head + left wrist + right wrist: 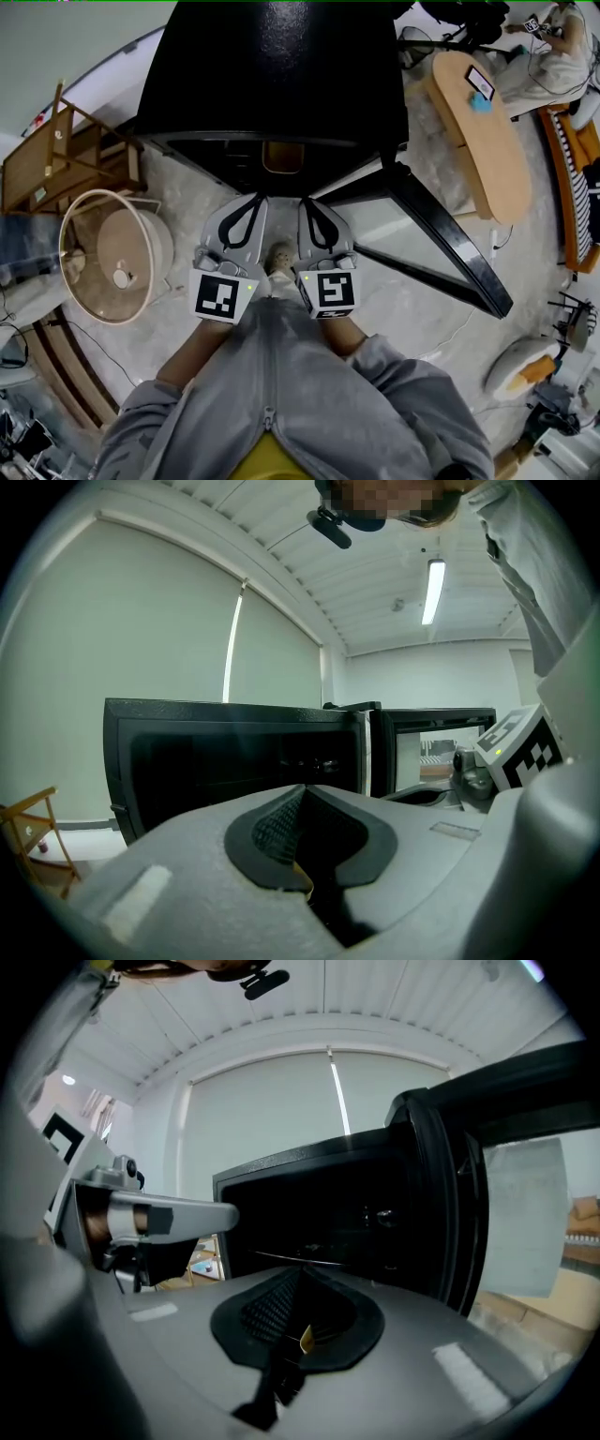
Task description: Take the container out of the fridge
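A black fridge [272, 75] stands open in front of me, its door [441, 244] swung out to the right. In the head view a tan container [282, 157] shows inside the dark opening. My left gripper [255, 199] and right gripper [309, 202] hang side by side just in front of the opening, both shut and empty. In the left gripper view the shut left gripper [302, 789] points at the fridge [234, 761], with the right gripper [511, 752] beside it. The right gripper [298, 1271] faces the dark interior [319, 1213]; the container is not discernible there.
A round beige chair [112, 253] and a wooden rack [66, 155] stand at the left. An oval wooden table [478, 131] and a seated person [562, 47] are at the back right. The open door reaches across the floor on my right.
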### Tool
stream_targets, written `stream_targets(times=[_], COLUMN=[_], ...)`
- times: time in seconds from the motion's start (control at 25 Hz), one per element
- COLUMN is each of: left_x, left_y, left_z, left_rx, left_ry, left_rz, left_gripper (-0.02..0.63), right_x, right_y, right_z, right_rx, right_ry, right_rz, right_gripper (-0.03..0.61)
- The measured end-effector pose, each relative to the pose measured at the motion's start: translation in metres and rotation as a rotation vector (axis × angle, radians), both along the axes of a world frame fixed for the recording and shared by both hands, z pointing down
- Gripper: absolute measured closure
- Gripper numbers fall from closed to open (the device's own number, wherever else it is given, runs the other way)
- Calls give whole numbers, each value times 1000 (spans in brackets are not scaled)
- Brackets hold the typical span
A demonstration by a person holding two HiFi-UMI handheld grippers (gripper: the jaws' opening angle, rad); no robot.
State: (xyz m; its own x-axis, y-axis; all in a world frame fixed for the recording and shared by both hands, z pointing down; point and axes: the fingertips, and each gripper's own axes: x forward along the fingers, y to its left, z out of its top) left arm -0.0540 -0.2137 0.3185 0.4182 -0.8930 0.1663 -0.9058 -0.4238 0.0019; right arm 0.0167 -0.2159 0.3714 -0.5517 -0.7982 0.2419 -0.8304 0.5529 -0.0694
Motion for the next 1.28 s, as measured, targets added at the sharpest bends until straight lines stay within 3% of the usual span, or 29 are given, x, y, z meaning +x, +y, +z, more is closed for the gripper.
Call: stream_targets(times=[0.52, 0.96, 1.28], left_x=[-9, -10, -9], left_y=[3, 6, -4], left_z=[48, 117, 157], left_rx=[-40, -76, -106], left_ry=[-21, -66, -73], left_rz=[77, 140, 151], left_gripper=[607, 607, 607], right_x=[-6, -14, -14], right_y=[16, 13, 1], right_z=[60, 129, 176], right_rx=[-76, -130, -186], right_ry=[-52, -187, -226], right_rz=[71, 115, 168], right_gripper=[578, 577, 557])
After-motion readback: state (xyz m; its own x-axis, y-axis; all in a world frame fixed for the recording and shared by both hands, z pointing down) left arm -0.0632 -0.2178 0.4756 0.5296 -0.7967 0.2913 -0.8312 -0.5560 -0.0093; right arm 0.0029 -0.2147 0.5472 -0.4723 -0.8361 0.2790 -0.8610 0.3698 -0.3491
